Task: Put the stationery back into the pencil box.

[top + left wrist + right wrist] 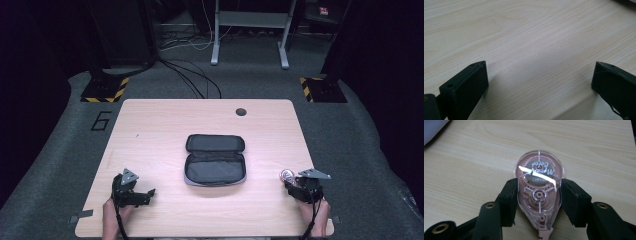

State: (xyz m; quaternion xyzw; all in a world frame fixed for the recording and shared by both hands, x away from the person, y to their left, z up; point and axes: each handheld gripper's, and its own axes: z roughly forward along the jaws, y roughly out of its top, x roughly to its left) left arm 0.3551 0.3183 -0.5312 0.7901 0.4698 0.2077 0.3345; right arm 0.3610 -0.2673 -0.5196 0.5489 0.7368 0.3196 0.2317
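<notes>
A: Item one: tape dispenser (pixel 539 192). Location?

B: Flat on table (pixel 150 130), near right edge, toward near right corner. Pink, clear-cased, teardrop shape. Case (pixel 215 159) open at table centre, well apart.

A: Right gripper (pixel 539 195). State?

B: Clamped on dispenser, or all but. Pads flush against both long sides in right gripper view; no gap to be made out. Nothing else between jaws.

A: Position relative to fingers (pixel 510 195)?

B: Dispenser centred between pads, gear hub level with them. Round labelled end forward of fingertips; narrow tip pointing back toward gripper body, beneath it.

A: Left gripper (pixel 539 75)?

B: Spread wide, nothing held. Bare wood between jaws. Parked near near left corner in high view (pixel 135 192).

A: Step in hand?

B: Judged: securing dispenser for lift, likely toward case.

A: Notes for doing well?

B: Squeeze evenly on both flanks; smooth tapered plastic apt to slip forward or pivot. Keep grip at widest straight section, not on taper. Lift straight up before any sideways travel. Keep dispenser level. Moderate pressure only; thin shell may flex.
</notes>
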